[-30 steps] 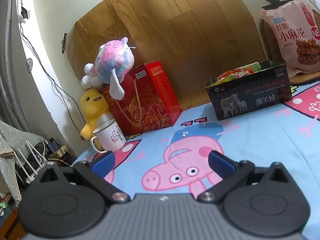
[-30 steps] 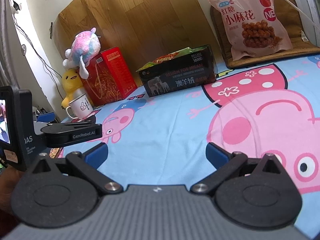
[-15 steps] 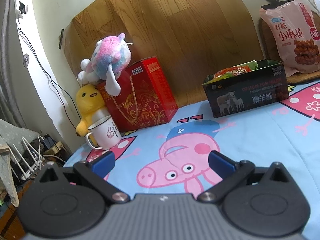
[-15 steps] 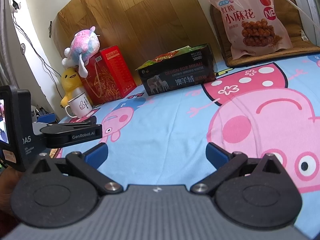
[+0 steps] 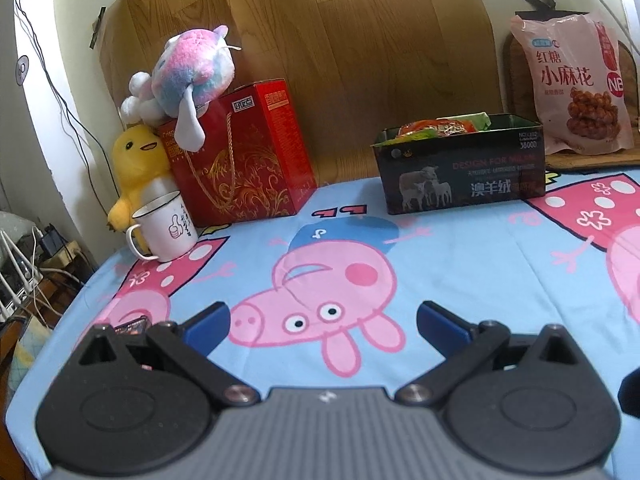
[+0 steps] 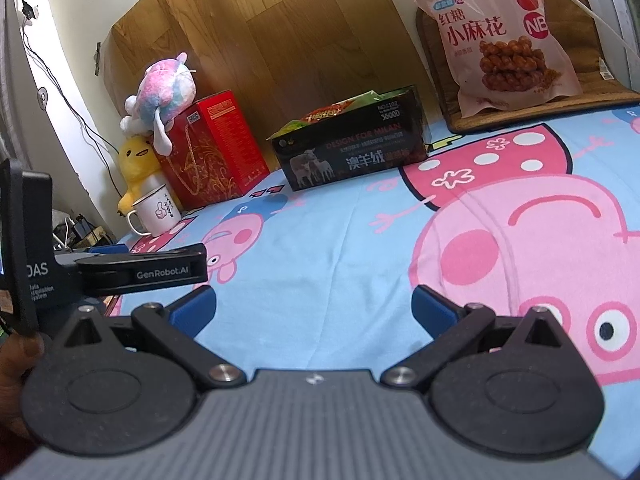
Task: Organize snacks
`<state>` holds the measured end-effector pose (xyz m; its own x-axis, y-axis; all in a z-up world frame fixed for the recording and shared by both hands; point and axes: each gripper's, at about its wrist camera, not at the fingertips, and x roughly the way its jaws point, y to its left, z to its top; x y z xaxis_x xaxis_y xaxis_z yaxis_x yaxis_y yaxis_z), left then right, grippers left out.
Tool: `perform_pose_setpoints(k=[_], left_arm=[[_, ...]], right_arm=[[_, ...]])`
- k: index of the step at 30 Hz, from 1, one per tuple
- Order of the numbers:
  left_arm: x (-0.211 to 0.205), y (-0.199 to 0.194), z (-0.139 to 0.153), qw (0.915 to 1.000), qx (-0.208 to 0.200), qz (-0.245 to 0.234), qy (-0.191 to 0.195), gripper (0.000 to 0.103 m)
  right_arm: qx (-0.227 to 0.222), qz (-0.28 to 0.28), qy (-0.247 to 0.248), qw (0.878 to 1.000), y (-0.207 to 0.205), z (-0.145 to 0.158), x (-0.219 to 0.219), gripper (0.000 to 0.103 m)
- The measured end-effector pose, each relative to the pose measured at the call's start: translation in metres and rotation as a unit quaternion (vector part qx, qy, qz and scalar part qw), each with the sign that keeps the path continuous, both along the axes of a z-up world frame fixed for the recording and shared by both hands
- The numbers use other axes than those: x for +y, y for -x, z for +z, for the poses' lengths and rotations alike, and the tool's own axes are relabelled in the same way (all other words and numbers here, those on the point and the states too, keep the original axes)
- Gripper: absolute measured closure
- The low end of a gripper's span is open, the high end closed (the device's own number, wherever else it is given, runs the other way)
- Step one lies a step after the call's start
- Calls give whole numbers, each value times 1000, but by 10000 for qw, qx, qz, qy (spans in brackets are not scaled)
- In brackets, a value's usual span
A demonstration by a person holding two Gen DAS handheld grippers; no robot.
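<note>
Both claws are hanging wide open w/ nothing between the blue pads: left claw (image 5: 323, 322) and right claw (image 6: 314, 306) are hovering low over the blue cartoon-pig sheet (image 5: 460, 264), side by side, left one showing at the left edge of the right wrist view. A hand (image 6: 16, 364) is showing at that view's lower left corner, behind the left claw's body.

Snacks are sitting in the dark tin box (image 5: 460, 168) w/ sheep print at the far side of the sheet, packets (image 5: 440, 126) poking above its rim. To its right, apart from it, a big pink snack bag (image 5: 576, 88) is leaning upright on a brown mat (image 6: 560, 106).

On the far left a red gift box (image 5: 240, 152) is standing w/ a pastel plush (image 5: 188, 72) lying on top, a yellow duck plush (image 5: 138, 164) just beside it, and a white mug (image 5: 166, 226) in front of the duck. A wood panel (image 5: 320, 40) is leaning behind all of it.
</note>
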<state>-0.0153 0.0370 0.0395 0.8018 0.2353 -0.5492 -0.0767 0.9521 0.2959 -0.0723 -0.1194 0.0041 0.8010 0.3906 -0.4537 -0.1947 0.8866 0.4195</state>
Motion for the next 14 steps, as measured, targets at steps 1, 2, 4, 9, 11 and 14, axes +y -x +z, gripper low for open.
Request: perform_pose_setpoints(k=[1, 2, 4, 9, 11, 14], left_arm=[[0, 0, 0, 10000, 9, -2, 7, 0], [0, 0, 0, 10000, 23, -10, 33, 0], [0, 0, 0, 9999, 70, -21, 103, 0], [-3, -1, 1, 9996, 124, -116, 225, 0], [-5, -1, 2, 9992, 116, -250, 299, 0], [-8, -2, 4, 9986, 141, -363, 364, 0]], right_arm=[[0, 2, -1, 10000, 0, 0, 0, 0], [-3, 1, 1, 10000, 0, 0, 0, 0], [-4, 5, 1, 10000, 0, 0, 0, 0], [-12, -15, 8, 10000, 1, 0, -2, 0], [-18, -30, 10, 10000, 1, 1, -2, 0], [-41, -42, 42, 10000, 2, 3, -2, 0]])
